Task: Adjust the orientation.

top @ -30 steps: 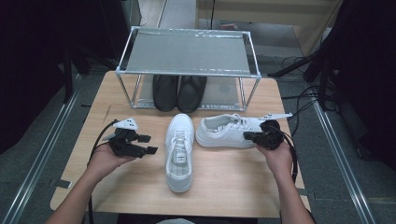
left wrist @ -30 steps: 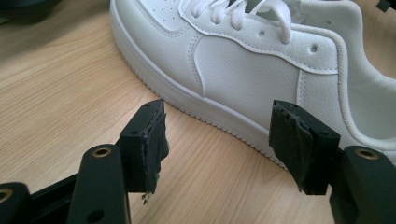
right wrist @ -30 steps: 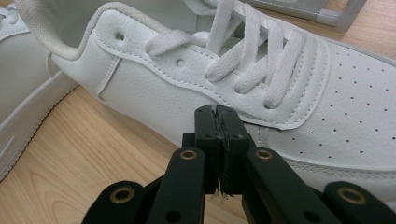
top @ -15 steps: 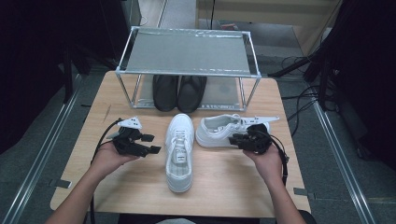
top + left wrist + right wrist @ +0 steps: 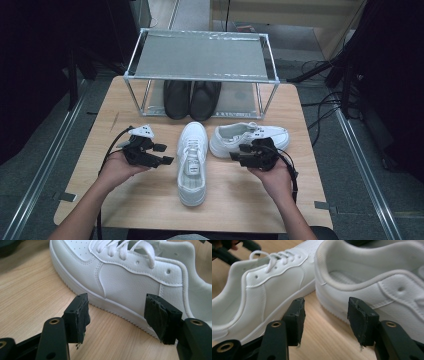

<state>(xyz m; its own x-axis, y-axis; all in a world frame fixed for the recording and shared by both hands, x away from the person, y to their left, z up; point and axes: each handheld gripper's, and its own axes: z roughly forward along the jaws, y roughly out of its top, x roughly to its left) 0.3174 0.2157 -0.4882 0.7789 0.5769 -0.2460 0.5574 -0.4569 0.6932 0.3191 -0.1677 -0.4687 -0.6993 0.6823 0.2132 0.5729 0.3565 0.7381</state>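
The right gripper [image 5: 239, 154], jaws just opened and empty, faces the heel of the crosswise sneaker [image 5: 248, 138] near the table's [image 5: 150, 200] right edge; the left gripper [image 5: 162, 154] waits open.

Evenly lit from overhead on the worktop [image 5: 150, 200] — surroundings nearly black. Soft, short shadows under the white sneakers [image 5: 192, 155]; dim beneath the rack [image 5: 200, 55]. High view slightly soft. Gripper views sharp at the tongs — mild blur on far laces, no glare.
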